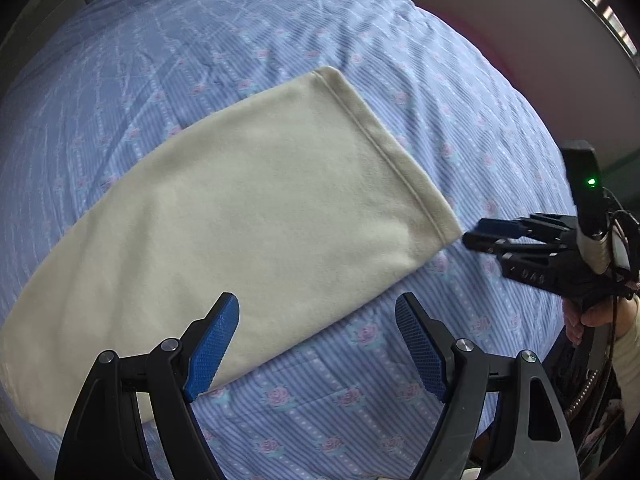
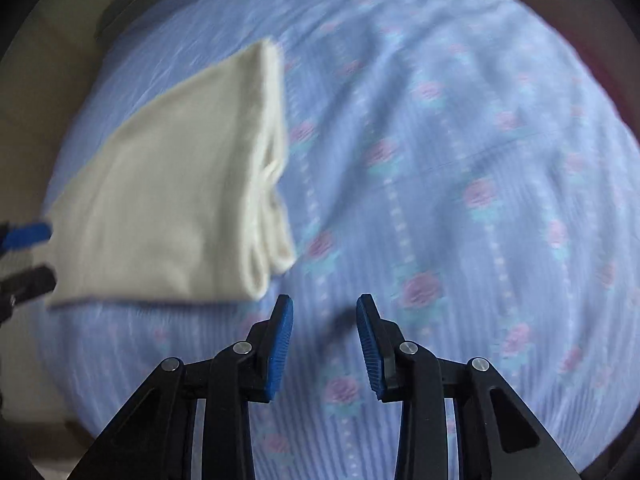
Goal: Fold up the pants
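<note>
Cream fleece pants (image 1: 248,208), folded lengthwise into one long band, lying flat on a bed under a blue striped sheet with pink roses (image 1: 360,400). Hemmed leg ends (image 1: 384,148) pointing up and right in the left wrist view; stacked cuffs (image 2: 272,240) showing as rounded layers in the blurred right wrist view.

Left claw (image 1: 316,344) hanging above the near long edge of the band, jaws wide apart, nothing between them; left blue pad (image 1: 212,352) over cream cloth, right pad (image 1: 420,352) over bare sheet.

Right claw (image 2: 324,344) with jaws partly apart and empty, only sheet between the pads. Cuff corner just up and left of its left fingertip (image 2: 282,320), close but not touching. Seen from the left wrist view, same right claw (image 1: 480,236) just beside the lower hem corner, gripped by a hand (image 1: 592,316) in a pale sleeve.
</note>
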Demonstrator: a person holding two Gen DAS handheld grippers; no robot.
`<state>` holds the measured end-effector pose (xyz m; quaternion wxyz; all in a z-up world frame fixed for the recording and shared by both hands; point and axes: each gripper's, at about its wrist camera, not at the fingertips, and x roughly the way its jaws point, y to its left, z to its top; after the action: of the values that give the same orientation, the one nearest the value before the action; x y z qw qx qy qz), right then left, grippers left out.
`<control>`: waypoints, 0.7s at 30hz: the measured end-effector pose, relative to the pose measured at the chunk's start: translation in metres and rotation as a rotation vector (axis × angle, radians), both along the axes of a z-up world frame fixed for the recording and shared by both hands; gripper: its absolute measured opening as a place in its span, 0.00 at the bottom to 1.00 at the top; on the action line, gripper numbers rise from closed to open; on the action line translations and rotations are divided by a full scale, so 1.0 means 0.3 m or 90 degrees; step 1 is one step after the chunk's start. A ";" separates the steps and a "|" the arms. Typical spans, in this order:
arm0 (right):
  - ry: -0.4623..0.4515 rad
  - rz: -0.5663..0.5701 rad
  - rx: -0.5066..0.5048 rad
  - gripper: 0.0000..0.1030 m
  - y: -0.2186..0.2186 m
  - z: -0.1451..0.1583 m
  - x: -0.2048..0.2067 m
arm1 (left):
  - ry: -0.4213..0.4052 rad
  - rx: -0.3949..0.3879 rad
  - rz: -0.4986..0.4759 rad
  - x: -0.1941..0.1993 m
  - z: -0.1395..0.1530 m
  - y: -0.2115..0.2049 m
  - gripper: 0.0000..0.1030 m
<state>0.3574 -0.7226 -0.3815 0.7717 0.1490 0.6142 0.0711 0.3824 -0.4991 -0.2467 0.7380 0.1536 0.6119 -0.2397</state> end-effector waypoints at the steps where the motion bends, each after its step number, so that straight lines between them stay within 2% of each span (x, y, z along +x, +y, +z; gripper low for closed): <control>1: 0.000 0.026 -0.001 0.34 0.020 -0.008 0.003 | 0.002 0.000 -0.005 -0.005 -0.001 -0.009 0.78; 2: 0.001 0.060 -0.009 0.34 0.051 -0.020 0.014 | 0.003 0.001 -0.010 -0.010 -0.003 -0.018 0.78; 4: -0.006 0.080 -0.020 0.34 0.081 -0.029 0.037 | 0.000 0.007 -0.019 -0.016 0.000 -0.029 0.78; 11: -0.064 0.057 0.037 0.34 0.075 0.020 0.130 | -0.006 0.006 0.006 0.017 0.022 -0.001 0.78; 15: -0.048 0.062 0.055 0.34 0.086 0.011 0.140 | 0.014 -0.003 0.039 0.036 0.013 0.027 0.78; 19: -0.017 0.042 0.068 0.28 0.098 -0.041 0.158 | 0.019 -0.007 0.050 0.032 0.013 0.044 0.78; 20: -0.015 0.031 0.078 0.18 0.090 -0.043 0.158 | 0.020 -0.006 0.050 0.028 0.012 0.046 0.78; 21: -0.013 0.021 0.091 0.13 0.066 -0.040 0.137 | 0.020 -0.006 0.049 0.027 0.013 0.045 0.78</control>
<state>0.3984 -0.7029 -0.3934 0.7640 0.1929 0.6019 0.1294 0.3906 -0.4855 -0.2428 0.7376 0.1227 0.6277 -0.2164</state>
